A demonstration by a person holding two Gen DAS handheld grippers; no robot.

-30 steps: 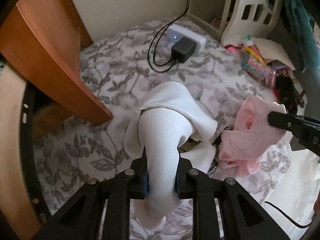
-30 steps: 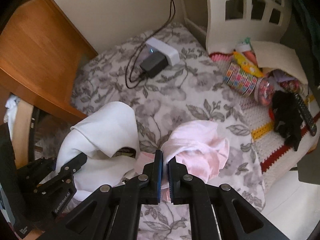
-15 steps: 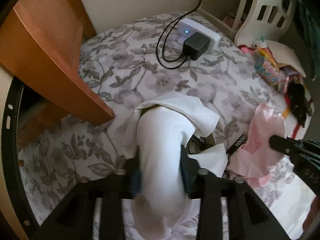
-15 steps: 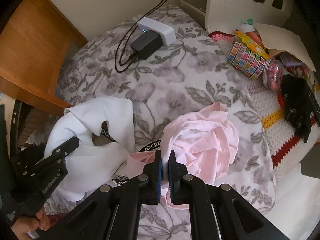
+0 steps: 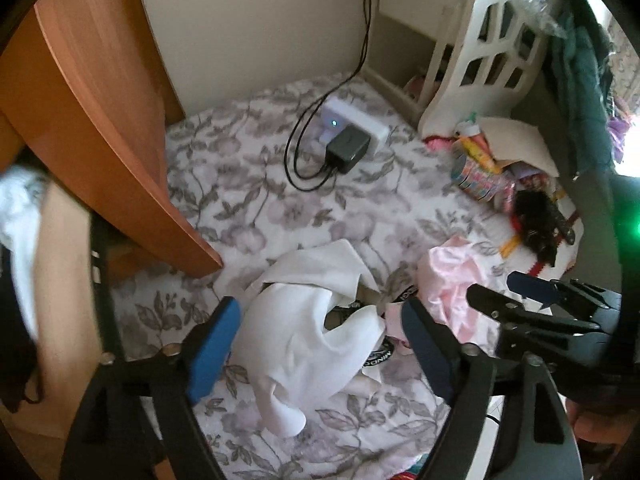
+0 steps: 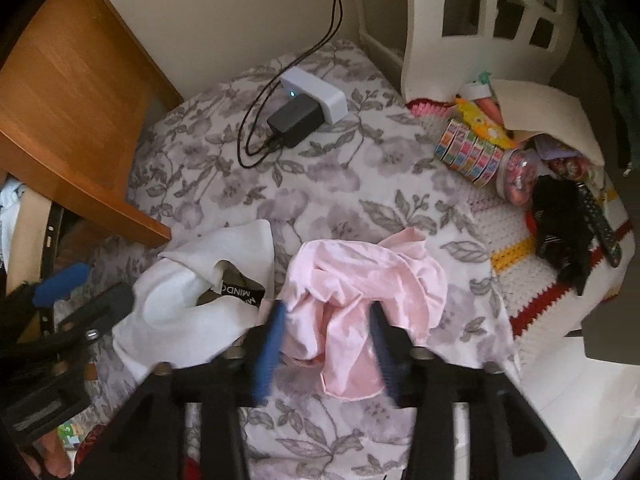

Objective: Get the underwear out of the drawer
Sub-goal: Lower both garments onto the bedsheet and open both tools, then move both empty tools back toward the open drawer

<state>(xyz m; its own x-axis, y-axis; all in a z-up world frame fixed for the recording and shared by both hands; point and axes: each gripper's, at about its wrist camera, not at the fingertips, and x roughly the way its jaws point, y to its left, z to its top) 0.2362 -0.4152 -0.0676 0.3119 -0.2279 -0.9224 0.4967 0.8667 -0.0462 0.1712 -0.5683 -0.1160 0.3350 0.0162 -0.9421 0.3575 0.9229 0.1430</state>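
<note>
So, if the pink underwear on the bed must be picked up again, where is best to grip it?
Probably the raised, bunched fold in the middle of the pink underwear, coming from straight above. The cloth lies crumpled on the floral bedspread, so its flat edges give little to pinch, while the ridge stands up between open fingers.

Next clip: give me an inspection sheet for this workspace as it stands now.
Surface: floral bedspread, crochet blanket at right.
Job's things: white underwear and pink underwear lie crumpled side by side on the bedspread.
Clutter: tape rolls, jar, black cloth, remote.
Tongs: left tongs open over the white pair, right tongs open over the pink; both have just been opening.
Cables: black cable coiled at the charger.
Surroundings: wooden furniture, white frame.
</note>
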